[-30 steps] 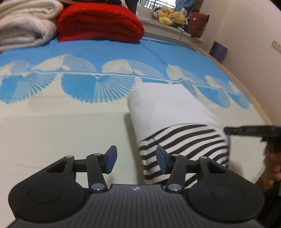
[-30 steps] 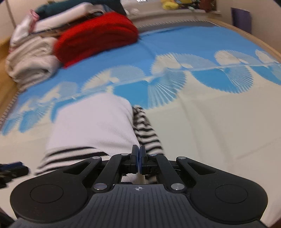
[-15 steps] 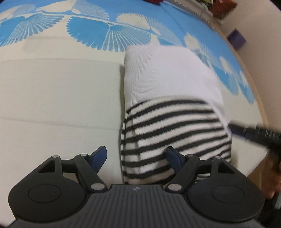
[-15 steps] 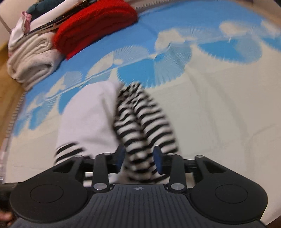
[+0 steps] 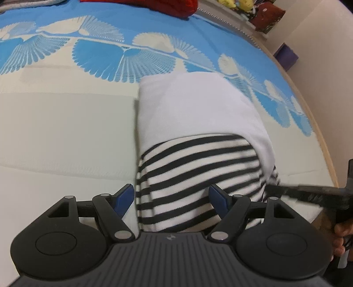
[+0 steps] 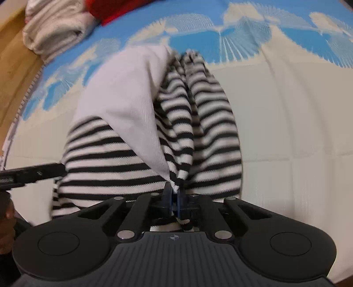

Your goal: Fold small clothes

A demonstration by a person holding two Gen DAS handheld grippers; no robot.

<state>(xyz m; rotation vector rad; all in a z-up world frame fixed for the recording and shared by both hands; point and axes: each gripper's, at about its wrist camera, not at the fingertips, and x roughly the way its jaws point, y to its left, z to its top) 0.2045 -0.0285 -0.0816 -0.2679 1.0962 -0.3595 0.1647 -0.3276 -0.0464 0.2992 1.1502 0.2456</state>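
Observation:
A small garment point(image 5: 198, 136), white on its far half and black-and-white striped on its near half, lies folded on the bed. My left gripper point(image 5: 171, 198) is open, its blue pads on either side of the garment's striped near-left corner. My right gripper point(image 6: 174, 195) is shut on the striped near-right edge of the garment point(image 6: 154, 123), with cloth bunched up between the pads. The right gripper's finger shows as a dark bar in the left wrist view point(image 5: 308, 194), and the left gripper's finger shows in the right wrist view point(image 6: 33, 172).
The bed cover point(image 5: 66, 123) is cream with a blue fan pattern farther off. A red folded blanket point(image 5: 154, 5) and white folded towels point(image 6: 55, 28) lie at the far end. The bed's wooden edge point(image 5: 322, 136) runs along the right, a wall beyond it.
My right gripper went from shut to open and has shut again on the striped edge. My left gripper has opened wider and come down over the striped corner.

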